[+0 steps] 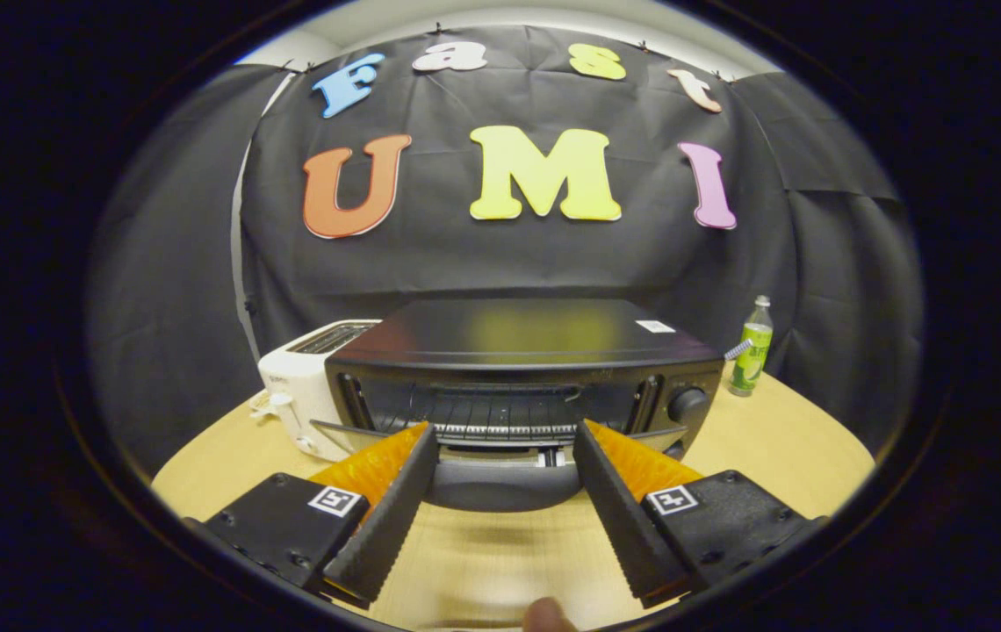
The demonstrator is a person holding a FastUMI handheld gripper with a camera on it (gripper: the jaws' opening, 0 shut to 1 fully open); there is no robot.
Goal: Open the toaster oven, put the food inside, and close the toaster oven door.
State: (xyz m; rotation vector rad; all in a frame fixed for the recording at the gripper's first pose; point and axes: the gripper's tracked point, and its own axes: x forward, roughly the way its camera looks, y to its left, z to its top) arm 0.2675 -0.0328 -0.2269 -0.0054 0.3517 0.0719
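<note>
your gripper (505,439) is spread wide, holding nothing; the toaster oven (522,373) door (500,483) at centre frame is stiff and hinged, so take its front lip.

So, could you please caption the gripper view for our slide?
Open gripper facing the toaster oven, its door folded down just ahead.

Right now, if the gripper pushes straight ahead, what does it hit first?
Likely the oven door, which is dropped open just ahead of the open gripper. Its handle edge sits between the fingertips. Beyond it is the oven cavity. Depth is hard to judge through the fisheye.
</note>
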